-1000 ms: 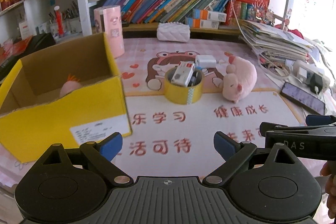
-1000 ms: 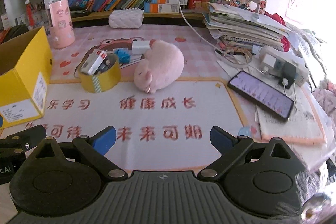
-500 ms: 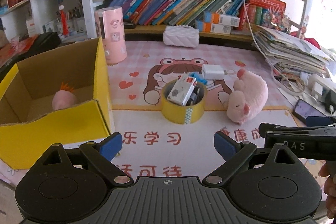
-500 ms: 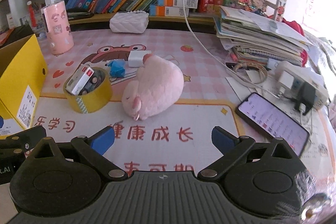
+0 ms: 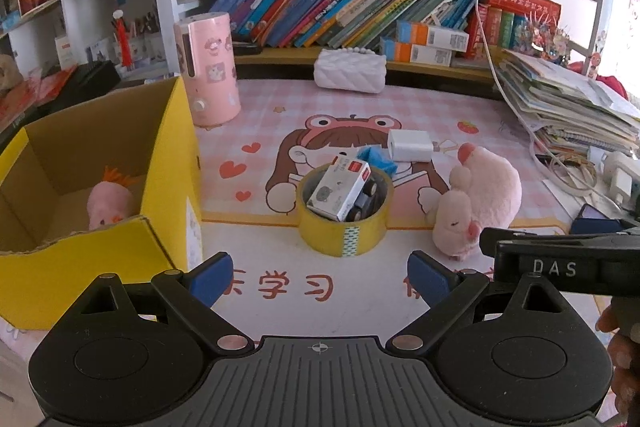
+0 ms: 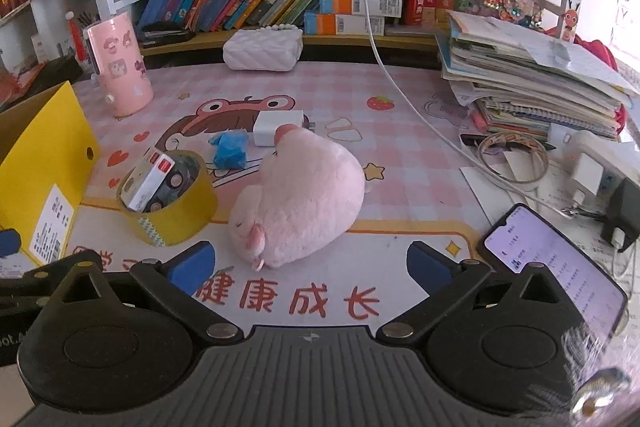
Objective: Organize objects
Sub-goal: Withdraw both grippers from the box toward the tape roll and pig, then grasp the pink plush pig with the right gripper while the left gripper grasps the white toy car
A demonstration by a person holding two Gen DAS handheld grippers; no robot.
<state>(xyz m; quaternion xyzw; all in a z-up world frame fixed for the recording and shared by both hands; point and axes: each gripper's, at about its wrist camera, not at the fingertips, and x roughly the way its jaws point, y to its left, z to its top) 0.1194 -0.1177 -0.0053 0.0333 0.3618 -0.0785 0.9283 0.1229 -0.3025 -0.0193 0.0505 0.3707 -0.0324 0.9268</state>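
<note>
Yellow box [image 5: 100,255], pink plush [image 5: 110,205] inside

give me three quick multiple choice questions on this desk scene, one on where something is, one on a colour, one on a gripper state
1. Where is the small white carton with the red end?
A. inside the yellow tape roll
B. on the stack of books
C. in the cardboard box

2. What colour is the outside of the cardboard box?
A. green
B. yellow
C. white

3. How does the right gripper stand?
A. shut on the plush pig
B. shut on nothing
C. open, holding nothing

Answers:
1. A: the small white carton leans out of the hollow of the yellow tape roll.
2. B: the cardboard box has yellow outer walls, with a small pink plush inside.
3. C: the right gripper has just been opening; its blue pads stand wide apart, and the plush pig lies on the mat ahead of them, untouched.
</note>
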